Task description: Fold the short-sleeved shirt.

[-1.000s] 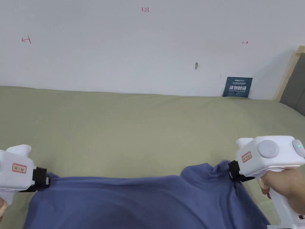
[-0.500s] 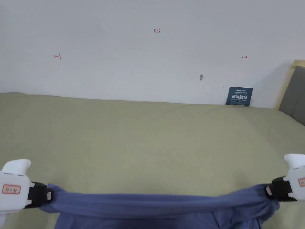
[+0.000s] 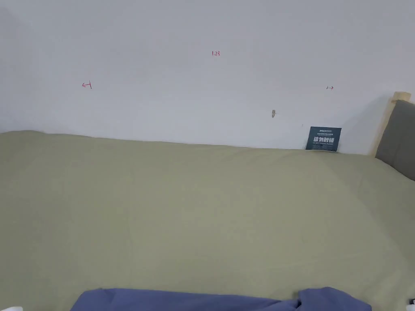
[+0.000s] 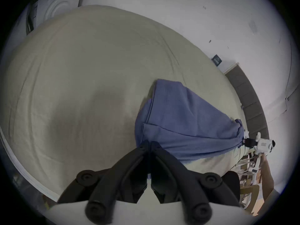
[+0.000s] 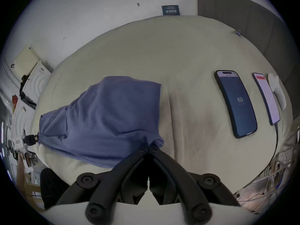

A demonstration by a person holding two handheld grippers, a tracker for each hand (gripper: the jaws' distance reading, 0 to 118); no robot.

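The blue short-sleeved shirt [image 3: 210, 301] lies at the near edge of the olive bed sheet [image 3: 202, 210], a strip of it along the bottom of the head view. In the left gripper view my left gripper [image 4: 150, 145] is shut on one end of the shirt [image 4: 186, 119], which stretches across to the right gripper [image 4: 245, 141] far off. In the right gripper view my right gripper [image 5: 150, 145] is shut on the other end of the shirt [image 5: 110, 114], and the left gripper [image 5: 34, 138] pinches the far end. The cloth hangs taut between them, partly doubled over.
Two phones [image 5: 237, 103] [image 5: 266, 98] and a white object [image 5: 276, 92] lie on the sheet to the right of the shirt. A grey headboard [image 3: 399, 137] stands at the right, a dark sign [image 3: 323, 138] leans on the white wall. Clutter lies beyond the bed's near edge.
The head camera has tilted up. Both grippers have drawn apart and back toward the near edge, pulling the shirt taut and low in the head view.
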